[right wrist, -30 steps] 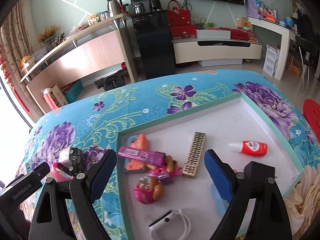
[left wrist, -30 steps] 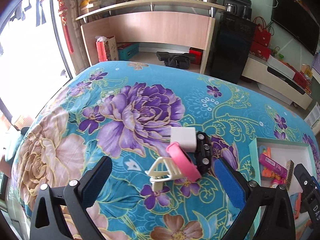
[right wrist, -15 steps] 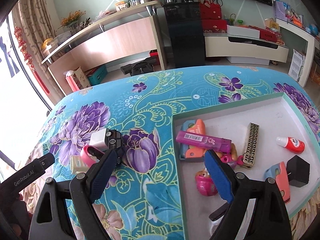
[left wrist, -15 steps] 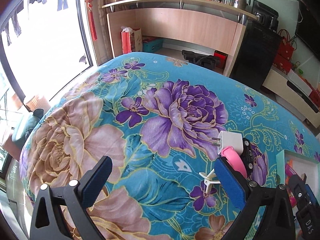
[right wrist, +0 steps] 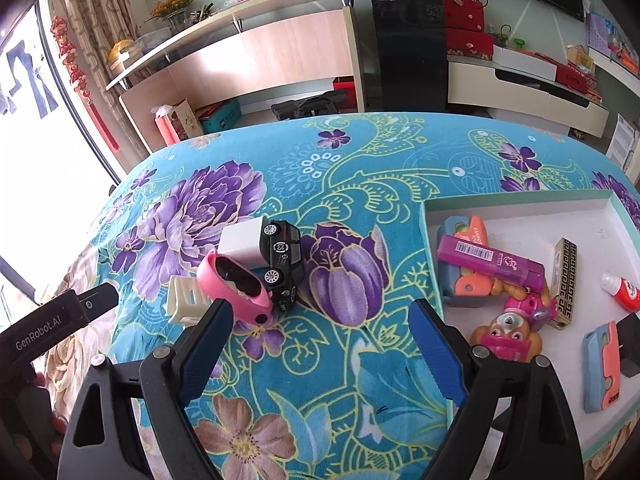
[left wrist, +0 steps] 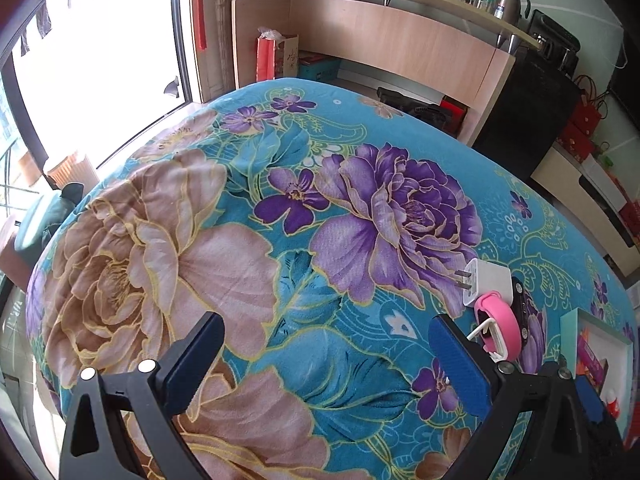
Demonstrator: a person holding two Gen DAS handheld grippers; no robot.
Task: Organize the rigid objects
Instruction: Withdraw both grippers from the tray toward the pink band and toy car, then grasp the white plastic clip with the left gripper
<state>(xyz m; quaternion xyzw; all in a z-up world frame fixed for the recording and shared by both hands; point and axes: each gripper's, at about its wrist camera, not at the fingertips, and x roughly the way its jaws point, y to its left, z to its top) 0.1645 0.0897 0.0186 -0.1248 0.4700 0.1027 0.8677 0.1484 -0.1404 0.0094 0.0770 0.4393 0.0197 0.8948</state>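
Note:
A small pile lies on the floral cloth: a white plug adapter (right wrist: 240,242), a black toy car (right wrist: 280,258) on its side, a pink band-shaped item (right wrist: 234,280) and a cream plastic clip (right wrist: 184,300). The pile also shows in the left wrist view, with the adapter (left wrist: 486,282) and pink item (left wrist: 500,326) by my left gripper's right finger. My right gripper (right wrist: 320,344) is open and empty, just in front of the pile. My left gripper (left wrist: 326,354) is open and empty, left of the pile. A white tray (right wrist: 520,200) with a teal rim holds several toys.
In the tray lie a purple tube (right wrist: 490,258), an orange item (right wrist: 472,236), a pup figure (right wrist: 506,334), a patterned bar (right wrist: 564,280), a small red bottle (right wrist: 622,290) and a pink-blue case (right wrist: 602,364). Beyond the table stand a wooden counter (right wrist: 280,56) and a black cabinet (right wrist: 412,40).
Both grippers have swung left. The pile has slid to the right edge of the left wrist view; in the right wrist view it has moved toward the middle and the tray to the right.

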